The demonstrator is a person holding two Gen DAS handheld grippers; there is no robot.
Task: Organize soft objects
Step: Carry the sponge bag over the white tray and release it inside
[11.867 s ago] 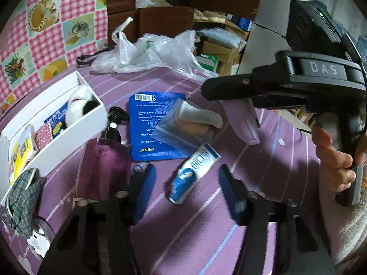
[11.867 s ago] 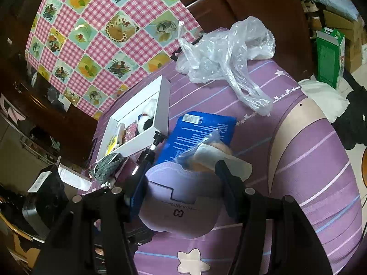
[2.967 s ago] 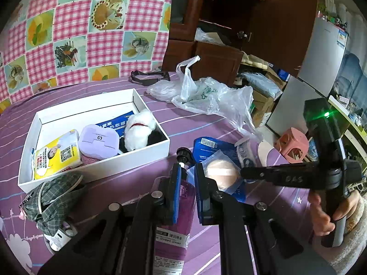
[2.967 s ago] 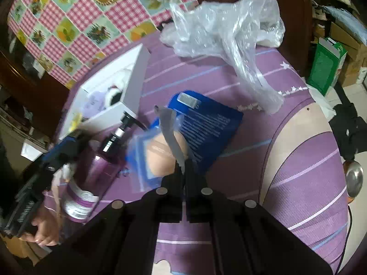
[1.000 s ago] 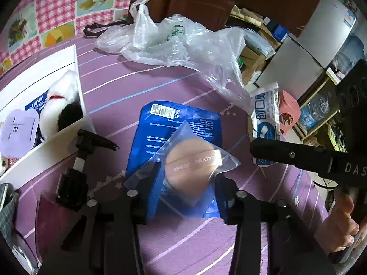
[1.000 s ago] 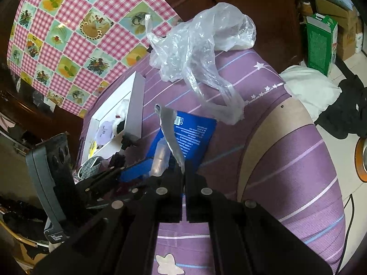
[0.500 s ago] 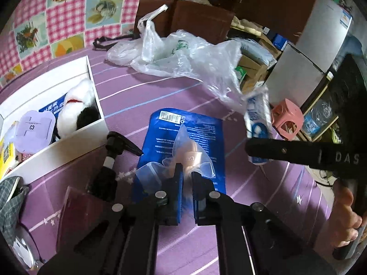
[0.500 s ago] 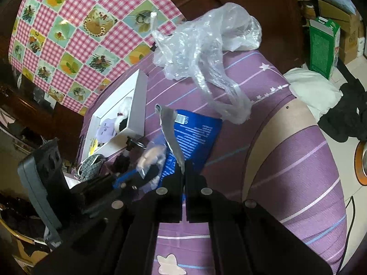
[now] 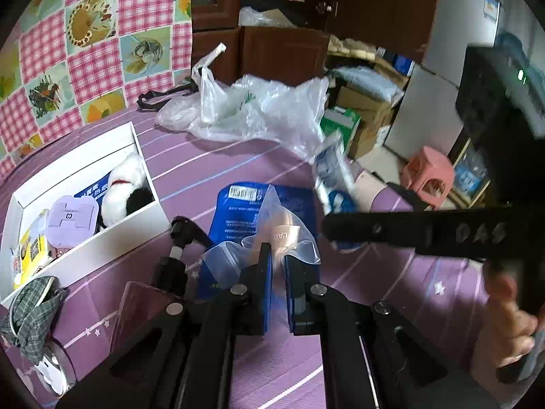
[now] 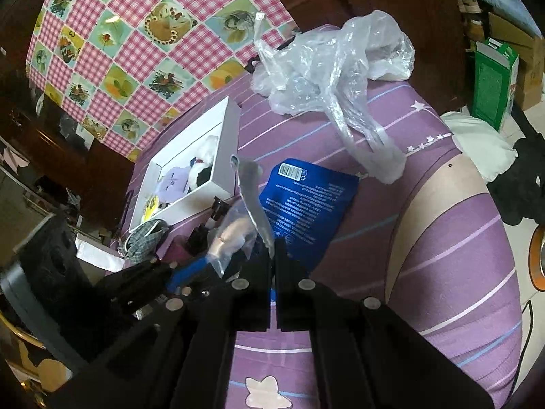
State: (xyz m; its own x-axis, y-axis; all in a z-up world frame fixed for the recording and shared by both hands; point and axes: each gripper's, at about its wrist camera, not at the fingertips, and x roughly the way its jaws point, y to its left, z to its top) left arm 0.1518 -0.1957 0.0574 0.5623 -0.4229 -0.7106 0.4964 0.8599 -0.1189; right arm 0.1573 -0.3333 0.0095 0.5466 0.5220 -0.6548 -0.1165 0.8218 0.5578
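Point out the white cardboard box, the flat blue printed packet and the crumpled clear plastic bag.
White cardboard box (image 9: 112,247): left wrist view, its near outer wall.
Flat blue printed packet (image 10: 316,201): right wrist view, its printed middle.
Crumpled clear plastic bag (image 9: 259,112): left wrist view, its crumpled middle.

Blurred: white-and-blue tube (image 9: 332,179) at right gripper (image 9: 327,228) tip. Pump bottle (image 9: 150,293) body hidden behind left gripper (image 9: 277,259).

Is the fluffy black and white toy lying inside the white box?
Yes, the fluffy black and white toy lies inside the white box, next to a purple packet.
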